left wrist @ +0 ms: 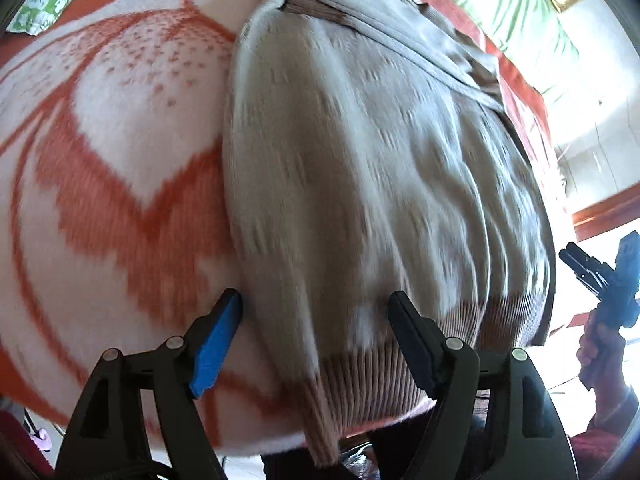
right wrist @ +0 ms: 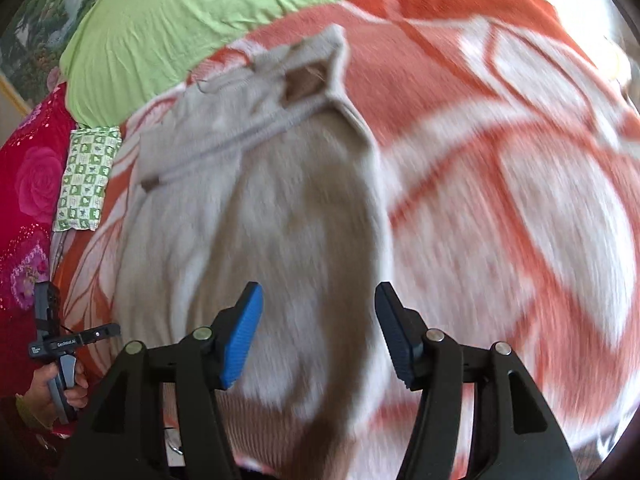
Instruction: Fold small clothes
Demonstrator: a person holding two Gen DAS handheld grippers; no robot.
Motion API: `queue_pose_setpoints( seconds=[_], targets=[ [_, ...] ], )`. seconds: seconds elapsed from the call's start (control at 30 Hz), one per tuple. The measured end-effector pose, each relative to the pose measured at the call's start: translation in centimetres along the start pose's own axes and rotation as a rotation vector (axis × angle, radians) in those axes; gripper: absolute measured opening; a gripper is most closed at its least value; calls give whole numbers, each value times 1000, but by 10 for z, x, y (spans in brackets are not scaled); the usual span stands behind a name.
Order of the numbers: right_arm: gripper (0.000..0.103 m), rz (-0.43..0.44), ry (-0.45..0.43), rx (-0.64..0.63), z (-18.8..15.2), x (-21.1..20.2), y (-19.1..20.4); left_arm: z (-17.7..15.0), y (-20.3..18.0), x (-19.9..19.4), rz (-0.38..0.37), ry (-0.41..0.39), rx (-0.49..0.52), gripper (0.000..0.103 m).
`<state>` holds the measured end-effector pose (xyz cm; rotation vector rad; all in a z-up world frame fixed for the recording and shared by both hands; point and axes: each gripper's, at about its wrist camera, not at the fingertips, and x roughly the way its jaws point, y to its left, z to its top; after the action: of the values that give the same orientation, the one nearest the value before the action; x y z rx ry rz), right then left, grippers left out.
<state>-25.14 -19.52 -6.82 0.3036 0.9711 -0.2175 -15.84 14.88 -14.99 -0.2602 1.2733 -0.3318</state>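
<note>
A beige and white knitted sweater [left wrist: 360,168] lies flat on an orange and white blanket [left wrist: 100,140], its ribbed hem near me and its neck at the far end. My left gripper [left wrist: 316,308] is open and empty above the hem's left corner. In the right wrist view the sweater [right wrist: 256,208] lies at centre left, with a sleeve folded across its top. My right gripper [right wrist: 318,300] is open and empty above the sweater's lower right edge. The right gripper also shows in the left wrist view [left wrist: 600,276], held off the bed's right side.
The blanket [right wrist: 500,160] covers the bed. A green sheet [right wrist: 200,12] lies beyond it. A green patterned cloth [right wrist: 86,176] and a red floral quilt [right wrist: 32,184] lie at the left. The left gripper [right wrist: 60,340] is held in a hand at lower left.
</note>
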Motion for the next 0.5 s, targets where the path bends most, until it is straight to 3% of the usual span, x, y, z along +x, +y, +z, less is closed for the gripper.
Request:
queue_pose_setpoints(
  seconds=[0.23,0.3,0.43,0.47,0.5],
  targets=[
    [59,33,43,80,-46,2,-19,-12,-6,4,-72,1,-27,69],
    [59,60,30,117,-54,5,-24,-9,-10,9,-74,12,-31,43],
    [59,140,28,137,-57,8,-23,-9,-4,9,-91,18,-69,22],
    [55,169,41,131,-58,10,-20,-11,-1,8,-106,18,-85,18],
    [37,184,59,132,-59,13,-19,-12,2,7,-113,15,-92,15]
  ],
)
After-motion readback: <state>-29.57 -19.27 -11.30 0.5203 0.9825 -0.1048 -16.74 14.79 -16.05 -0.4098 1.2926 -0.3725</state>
